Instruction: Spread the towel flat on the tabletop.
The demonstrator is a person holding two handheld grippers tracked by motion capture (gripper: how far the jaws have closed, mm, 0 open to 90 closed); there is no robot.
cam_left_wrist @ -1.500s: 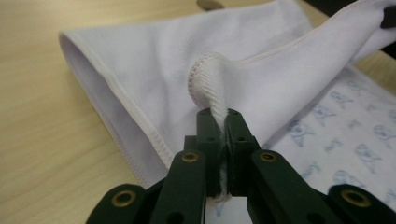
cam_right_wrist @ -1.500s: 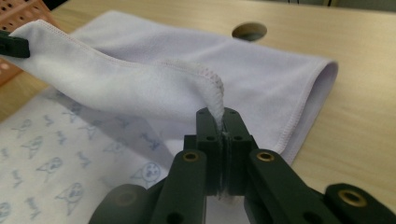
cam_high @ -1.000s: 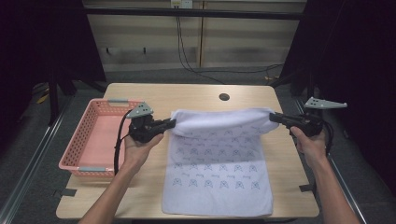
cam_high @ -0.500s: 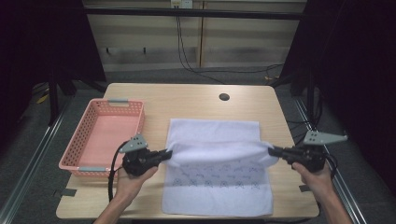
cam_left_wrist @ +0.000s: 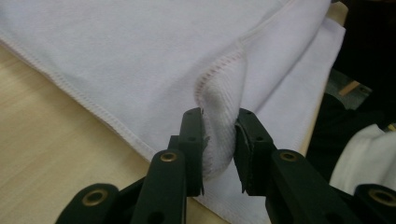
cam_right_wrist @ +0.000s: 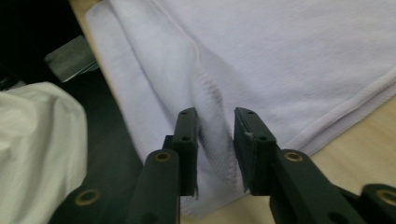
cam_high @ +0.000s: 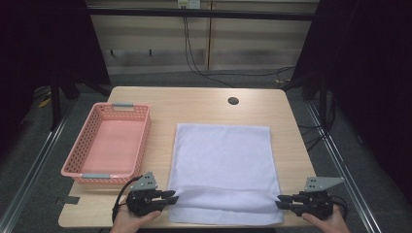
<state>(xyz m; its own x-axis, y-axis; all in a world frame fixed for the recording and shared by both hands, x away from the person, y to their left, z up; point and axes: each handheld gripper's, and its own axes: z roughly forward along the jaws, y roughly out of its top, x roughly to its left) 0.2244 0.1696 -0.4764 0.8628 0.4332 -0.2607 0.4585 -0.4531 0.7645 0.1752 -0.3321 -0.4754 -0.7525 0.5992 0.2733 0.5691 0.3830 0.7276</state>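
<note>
A white towel lies folded flat in the lower middle of the high view, on the wooden table, its near edge doubled into a soft ridge along the table's front. At the lower left of that view the left gripper sits at the towel's near left corner, and at the lower right the right gripper sits at the near right corner, each in a hand coming up from the bottom edge. In the left gripper view the jaws have just been opening, and a rolled fold of the towel's hem stands between them; it seems to brush the pads rather than be pinched. The right gripper view shows the same: jaws just opening, parted, a loose fold between them. A pink plastic basket stands left of the towel, just apart from it.
</note>
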